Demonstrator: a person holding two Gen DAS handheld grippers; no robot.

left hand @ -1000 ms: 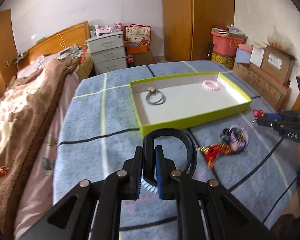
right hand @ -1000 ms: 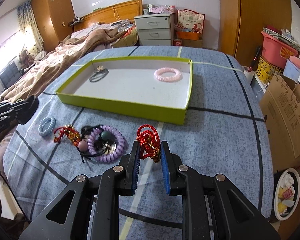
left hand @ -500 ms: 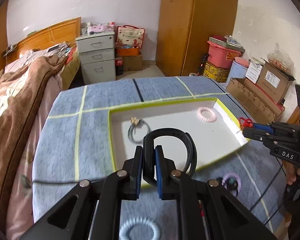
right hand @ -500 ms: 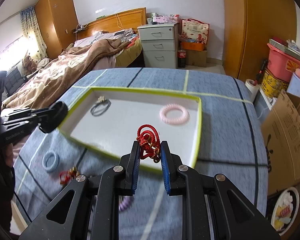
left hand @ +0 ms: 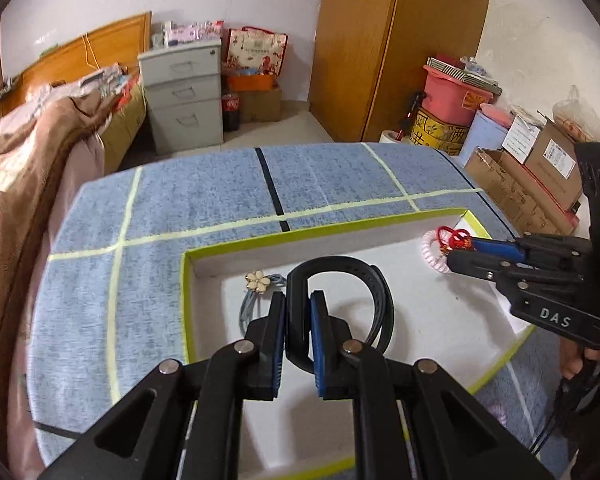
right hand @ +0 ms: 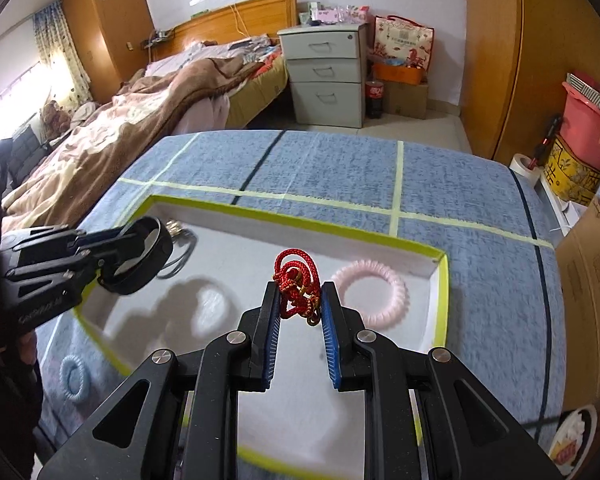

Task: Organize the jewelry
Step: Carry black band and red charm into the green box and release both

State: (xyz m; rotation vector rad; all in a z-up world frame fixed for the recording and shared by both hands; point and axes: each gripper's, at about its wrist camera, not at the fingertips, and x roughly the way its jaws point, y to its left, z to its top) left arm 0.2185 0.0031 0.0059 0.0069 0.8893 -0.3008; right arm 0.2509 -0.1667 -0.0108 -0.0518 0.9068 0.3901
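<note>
My left gripper (left hand: 298, 300) is shut on a black band bracelet (left hand: 364, 280), held over the left half of the white tray with a lime rim (left hand: 236, 245). Under it lies a grey hair tie with a cream flower (left hand: 256, 282). My right gripper (right hand: 299, 294) is shut on a red cord bracelet (right hand: 296, 280) above the tray's (right hand: 300, 222) right half, beside a pink coil ring (right hand: 374, 290) on the tray floor. Each gripper shows in the other's view: the right one (left hand: 466, 251) with the red cord, the left one (right hand: 140, 250) with the black band.
A blue checked cloth (right hand: 340, 168) covers the table. A pale blue coil ring (right hand: 74, 376) lies on it outside the tray's near left corner. A bed (right hand: 140, 120) stands to the left, drawers (right hand: 324, 76) behind, cardboard boxes (left hand: 532, 184) at the right.
Both grippers moved forward from the table's near side to above the tray, each still holding its bracelet. The loose pile of jewelry has dropped out of view.
</note>
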